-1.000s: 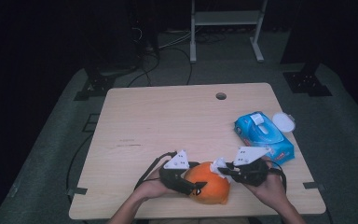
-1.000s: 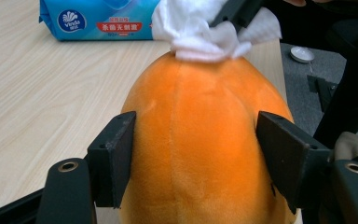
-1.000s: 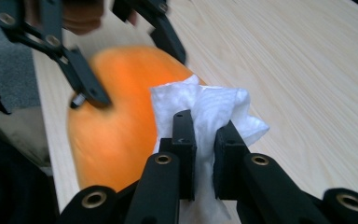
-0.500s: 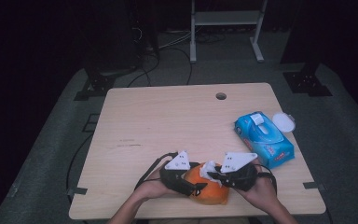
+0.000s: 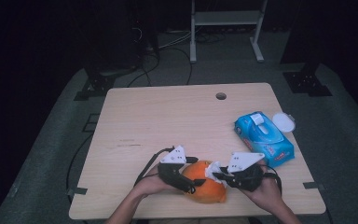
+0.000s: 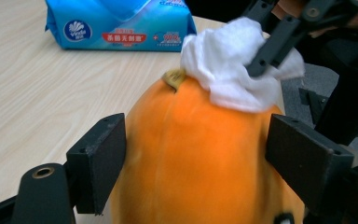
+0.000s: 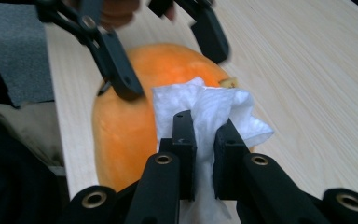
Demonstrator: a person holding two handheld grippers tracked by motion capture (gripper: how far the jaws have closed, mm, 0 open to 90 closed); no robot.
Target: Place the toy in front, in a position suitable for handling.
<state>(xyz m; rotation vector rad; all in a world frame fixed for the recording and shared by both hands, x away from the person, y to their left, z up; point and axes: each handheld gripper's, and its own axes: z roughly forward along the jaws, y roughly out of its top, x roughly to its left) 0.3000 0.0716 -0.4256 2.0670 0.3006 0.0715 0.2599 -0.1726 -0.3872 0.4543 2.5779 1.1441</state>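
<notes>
A pale wooden table (image 5: 168, 121) with a round hole (image 5: 221, 96) near its far edge stands on grey carpet (image 5: 51, 154) in a dark room; a white frame (image 5: 223, 23) and cables (image 5: 168, 44) lie beyond it. An orange papaya (image 5: 207, 184) rests at the near edge, between the person's hands. The left gripper (image 5: 186, 179) clamps it — the left gripper view shows a black pad pressed to each flank of the fruit (image 6: 191, 154). The right gripper (image 7: 203, 135) is closed on a crumpled white wipe (image 7: 214, 109), which touches the fruit by its stem end. A blue wipes pack (image 5: 263, 137) sits well to the right — a white lid (image 5: 283, 122) just beside it.
</notes>
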